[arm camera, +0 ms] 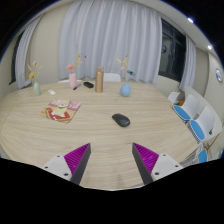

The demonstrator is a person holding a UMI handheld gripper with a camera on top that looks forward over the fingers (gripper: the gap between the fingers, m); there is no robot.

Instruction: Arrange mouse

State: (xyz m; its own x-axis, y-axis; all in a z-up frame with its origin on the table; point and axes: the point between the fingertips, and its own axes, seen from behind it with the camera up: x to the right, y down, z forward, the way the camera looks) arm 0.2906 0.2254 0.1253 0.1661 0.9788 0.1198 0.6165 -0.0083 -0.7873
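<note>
1. Nearest the camera, the gripper (112, 158) shows its two fingers with magenta pads (76, 157), spread wide with nothing between them; only bare wood lies in the gap.
2. Beyond the fingertips, well ahead and slightly to the right of the gap's middle, the black mouse (121, 120) rests on the wooden table (100, 135). It is apart from both fingers and from everything else on the table.
3. To the left of the mouse, further off, lies a red and white flat item (61, 111), perhaps a book or packet; what it is exactly I cannot tell.
4. Along the far edge of the table stand a pale vase with dried stems (36, 84), a pink vase (72, 76), a tall brownish bottle (99, 80) and a blue vase (126, 86). A small dark object (88, 85) lies between the pink vase and the bottle.
5. Behind them hang white curtains (100, 40), and blue and white chairs (200, 128) stand at the table's right side.
6. As for progress, my judgement is that the task is at its start: the mouse is untouched and not yet gripped.
7. What is left, I judge, is the whole of it: reach the mouse, close on its sides, and set it where it belongs. No mouse pad or marked spot shows, so the target place cannot be told.
</note>
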